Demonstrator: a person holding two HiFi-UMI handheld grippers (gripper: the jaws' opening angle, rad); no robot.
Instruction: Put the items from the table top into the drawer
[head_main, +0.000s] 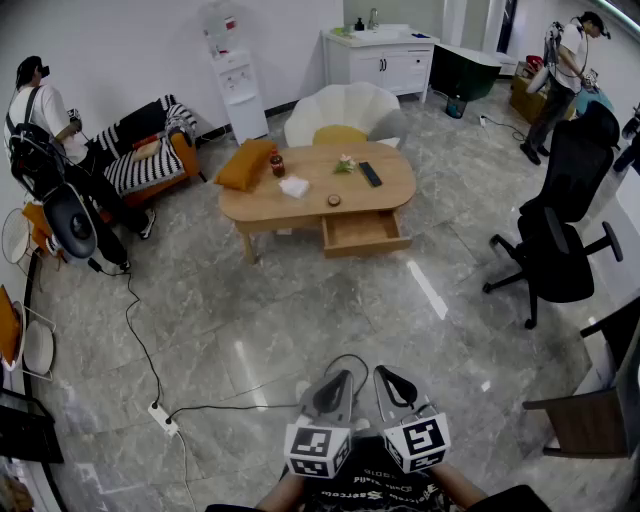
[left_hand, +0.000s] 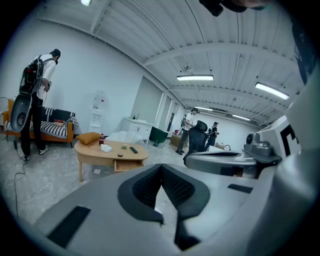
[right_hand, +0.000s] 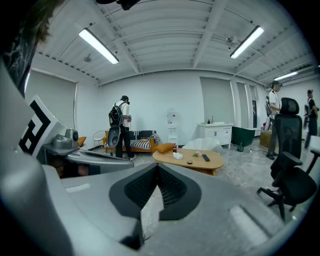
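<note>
Left claw (head_main: 337, 380), right claw (head_main: 392, 377) both closed, empty, remote (head_main: 370, 174) on table (head_main: 385, 196) well ahead

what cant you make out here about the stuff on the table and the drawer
Small round item, head view: too small to name.
Greenish item, head view: too small to identify.
Drawer inside, left gripper view: hidden by its own front.
Bottle label, every view: too small to read.

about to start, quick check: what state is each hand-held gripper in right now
Left hand-held gripper: closed, holding nothing.
Right hand-held gripper: closed, holding nothing.
</note>
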